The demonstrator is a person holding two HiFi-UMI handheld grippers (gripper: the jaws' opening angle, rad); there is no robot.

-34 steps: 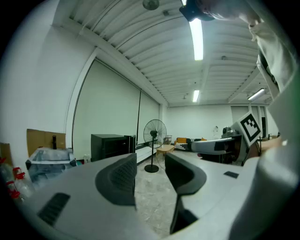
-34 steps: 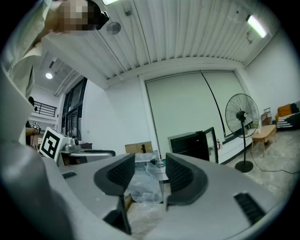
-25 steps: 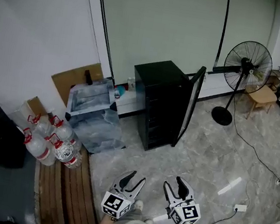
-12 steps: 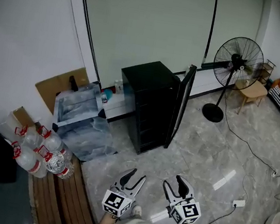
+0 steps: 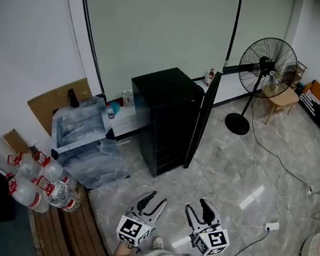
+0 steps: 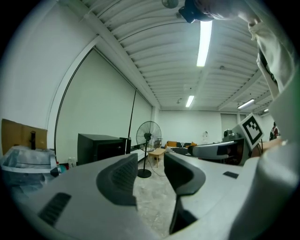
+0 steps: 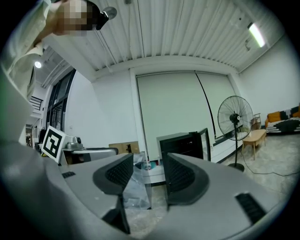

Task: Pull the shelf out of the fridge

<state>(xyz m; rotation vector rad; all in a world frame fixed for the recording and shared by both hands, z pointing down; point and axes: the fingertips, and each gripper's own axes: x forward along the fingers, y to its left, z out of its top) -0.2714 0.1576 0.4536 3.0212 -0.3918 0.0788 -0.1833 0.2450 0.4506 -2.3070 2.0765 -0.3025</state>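
You're standing well back from the black fridge, and its door is already swung open on the right side, so that much is done. The shelf hasn't come out: it's somewhere in the dark inside of the fridge, and from here I can't pick out one rack from another. Your left tool is low in front of you with its jaws apart and nothing between them, and your right tool is the same, jaws parted around empty air. So the real work is all ahead, I'd say: walk up, reach in, take hold of a shelf edge and draw it out. Underfoot is a glossy grey stone floor with a cable trailing to a power strip. A standing fan is off to the right, big water bottles cluster at the left, and plastic-wrapped bins sit just beside the fridge.
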